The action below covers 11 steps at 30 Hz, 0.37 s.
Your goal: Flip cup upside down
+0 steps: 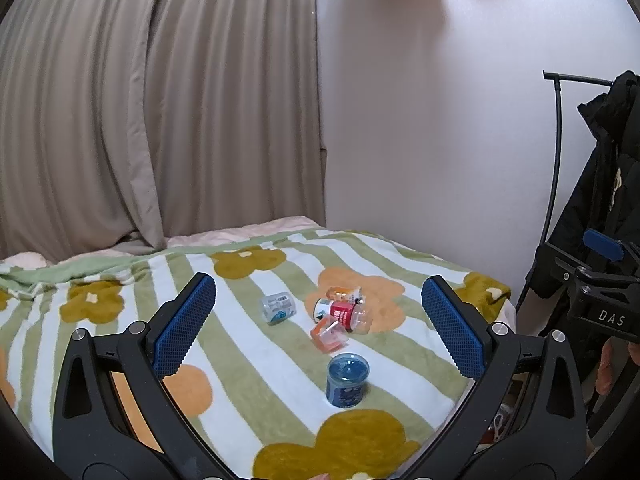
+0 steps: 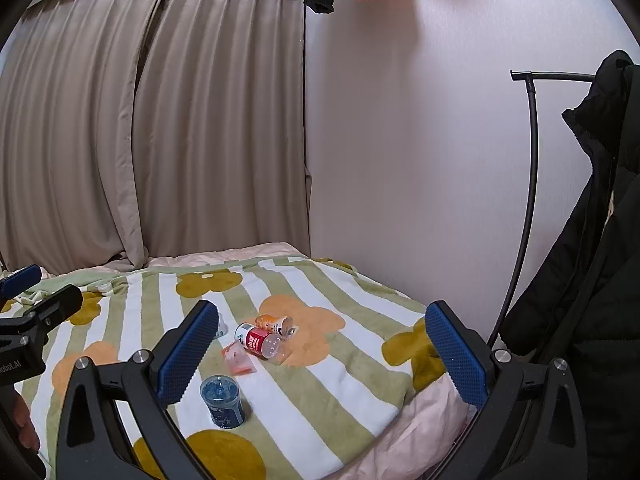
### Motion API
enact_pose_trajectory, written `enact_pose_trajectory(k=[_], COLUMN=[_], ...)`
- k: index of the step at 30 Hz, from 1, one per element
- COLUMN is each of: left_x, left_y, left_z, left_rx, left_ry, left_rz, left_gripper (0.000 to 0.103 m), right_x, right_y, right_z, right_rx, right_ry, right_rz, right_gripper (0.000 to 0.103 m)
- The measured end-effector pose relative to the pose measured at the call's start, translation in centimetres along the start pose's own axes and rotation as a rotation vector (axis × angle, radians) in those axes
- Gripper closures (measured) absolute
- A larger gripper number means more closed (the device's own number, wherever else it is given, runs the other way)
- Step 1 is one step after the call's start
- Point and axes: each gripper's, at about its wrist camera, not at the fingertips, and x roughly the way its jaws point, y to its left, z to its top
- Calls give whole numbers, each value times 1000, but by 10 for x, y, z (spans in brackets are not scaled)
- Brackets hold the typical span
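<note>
A blue cup (image 1: 347, 379) stands with its mouth up on a striped, flowered blanket (image 1: 248, 372); it also shows in the right wrist view (image 2: 224, 400). Behind it lie a red-labelled cup (image 1: 344, 314) on its side, an orange cup (image 1: 331, 335), a pale grey cup (image 1: 278, 308) and another orange cup (image 1: 343, 293). My left gripper (image 1: 318, 326) is open and empty, held above the blanket short of the cups. My right gripper (image 2: 320, 354) is open and empty, to the right of the blue cup.
The bed meets beige curtains (image 1: 160, 100) at the back and a white wall (image 1: 432, 120) at the right. A black coat (image 2: 592, 260) hangs on a curved rack (image 2: 528, 184) off the bed's right edge. The blanket's right edge (image 2: 420, 392) drops off.
</note>
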Motion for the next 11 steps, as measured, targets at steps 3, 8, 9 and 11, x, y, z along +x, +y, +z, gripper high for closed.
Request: enact_pose_trajectory(k=[3,8,9,11], left_x=[0,1,1,-1], left_y=[1,1,0,0], left_z=[-1,-1,-3,-4], left_rx=[1,4,6,9], left_ry=[-1,4,2,-10], left_rz=[8,0,1,16], left_gripper=[0,0,0,0], right_x=[2,2,2,2], right_y=[0,0,0,0], right_z=[-1,-1,-1,-1], right_rx=[0,-1,-1,0], right_ry=[4,4,4,5], right_rz=[-6,-7,-7,-6], right_gripper=[0,0,0,0])
